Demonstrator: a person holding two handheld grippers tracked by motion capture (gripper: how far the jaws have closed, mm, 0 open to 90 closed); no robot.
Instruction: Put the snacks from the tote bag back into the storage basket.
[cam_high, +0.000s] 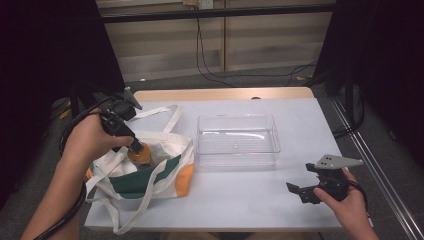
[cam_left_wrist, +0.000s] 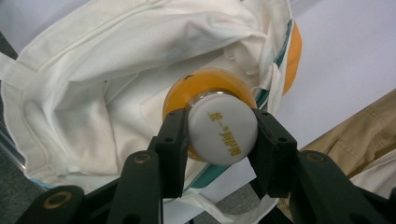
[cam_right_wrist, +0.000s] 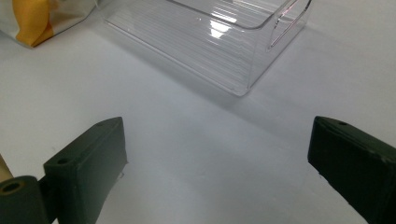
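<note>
A: High view first, quick. We see the left claw (cam_high: 131, 145) clamped on the cap end of an orange bottle (cam_high: 140, 156), right at the mouth of the tote bag (cam_high: 165, 145). Bag lies at the left side of the desk (cam_high: 260, 200), handles trailing off toward the near and far edges.

B: Agreed. Left gripper view backs it up: we have both black pads pressing on the white cap (cam_left_wrist: 222, 133), one on each side, printed characters across its top. Orange bottle (cam_left_wrist: 210, 86) body sits below the cap, inside the bag opening, white lining (cam_left_wrist: 93, 93) all around it.

A: Is the bottle's base touching the bag floor?

B: We can't tell, the bottle itself hides it. Moving on.

A: Right claw (cam_high: 300, 192): near right part of the desk, held low, well apart from the bag. Grey three-cornered plate (cam_high: 334, 161) on top.

B: In the right gripper view we see its jaws spread wide with nothing between them, just bare desk (cam_right_wrist: 196, 154). So it's agape and empty.

A: Clear plastic bin (cam_high: 237, 140)?

B: Middle of the desk, just beside the bag on its right, nothing inside as far as we see. In the right gripper view the bin (cam_right_wrist: 219, 46) is ahead of the claw, and a corner of the bag's orange patch (cam_right_wrist: 32, 21) is at top left.

A: Bag print: green and orange panels on the near side.
</note>
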